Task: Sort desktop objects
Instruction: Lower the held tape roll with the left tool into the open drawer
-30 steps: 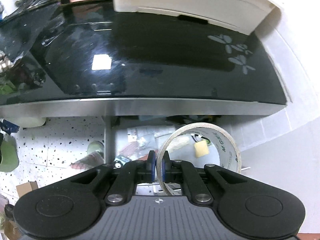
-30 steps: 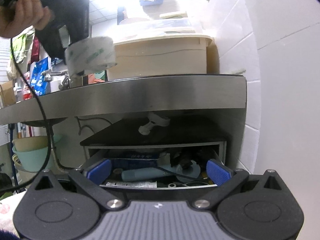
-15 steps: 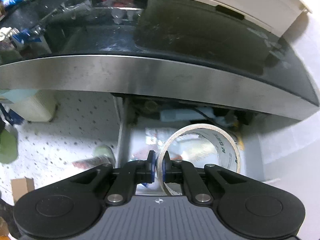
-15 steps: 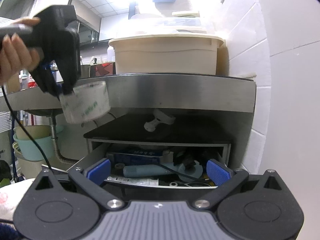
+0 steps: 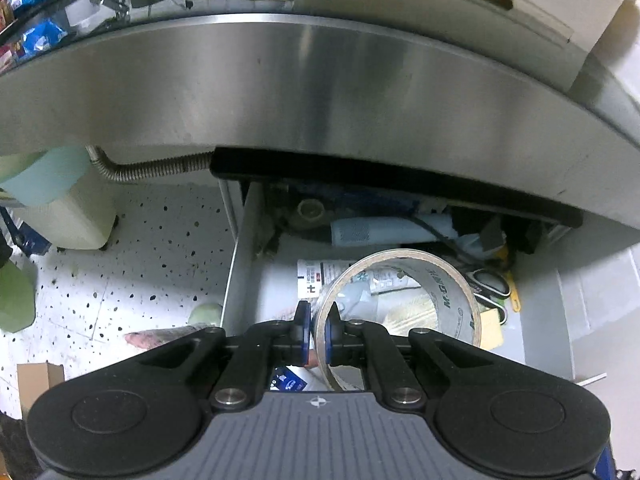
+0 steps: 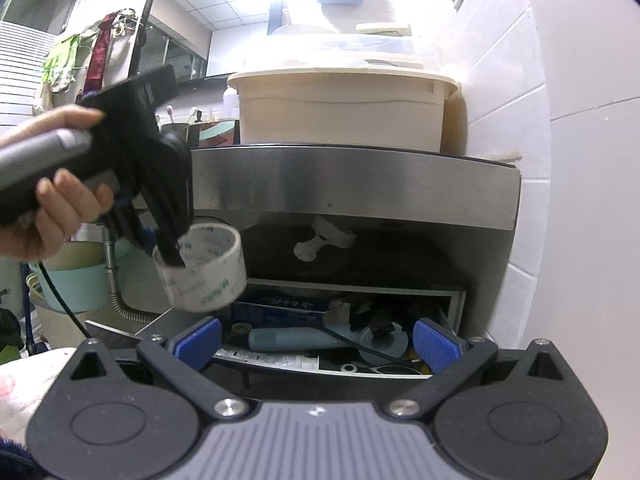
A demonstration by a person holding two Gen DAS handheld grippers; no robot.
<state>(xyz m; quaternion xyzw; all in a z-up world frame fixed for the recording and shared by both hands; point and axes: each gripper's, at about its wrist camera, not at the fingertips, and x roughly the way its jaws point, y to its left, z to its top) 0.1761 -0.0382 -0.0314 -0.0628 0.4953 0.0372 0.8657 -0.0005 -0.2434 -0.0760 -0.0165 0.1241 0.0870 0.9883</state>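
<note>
My left gripper [image 5: 316, 328] is shut on the wall of a roll of clear tape [image 5: 452, 292], one finger inside the ring and one outside. It hangs tilted above the pulled-out grey drawer [image 5: 240, 264] under the steel counter. In the right wrist view the same tape roll [image 6: 204, 272] hangs from the left gripper [image 6: 170, 256], held by a person's hand [image 6: 60, 208], just above the drawer's left front. My right gripper [image 6: 316, 340] stands open and low in front of the drawer [image 6: 320, 368], nothing between its blue pads.
The drawer holds papers, a light blue tool [image 5: 380, 232], scissors [image 5: 488, 284], a yellow pad and cables. The steel counter edge [image 5: 320, 92] overhangs it, with a cream tub [image 6: 340, 112] on top. A flexible metal hose [image 5: 152, 168] and pale bins [image 5: 60, 208] stand left on speckled floor.
My left gripper has come down with the tape roll from above the black countertop to below the steel edge, over the open drawer. The right gripper has stayed put, still open.
</note>
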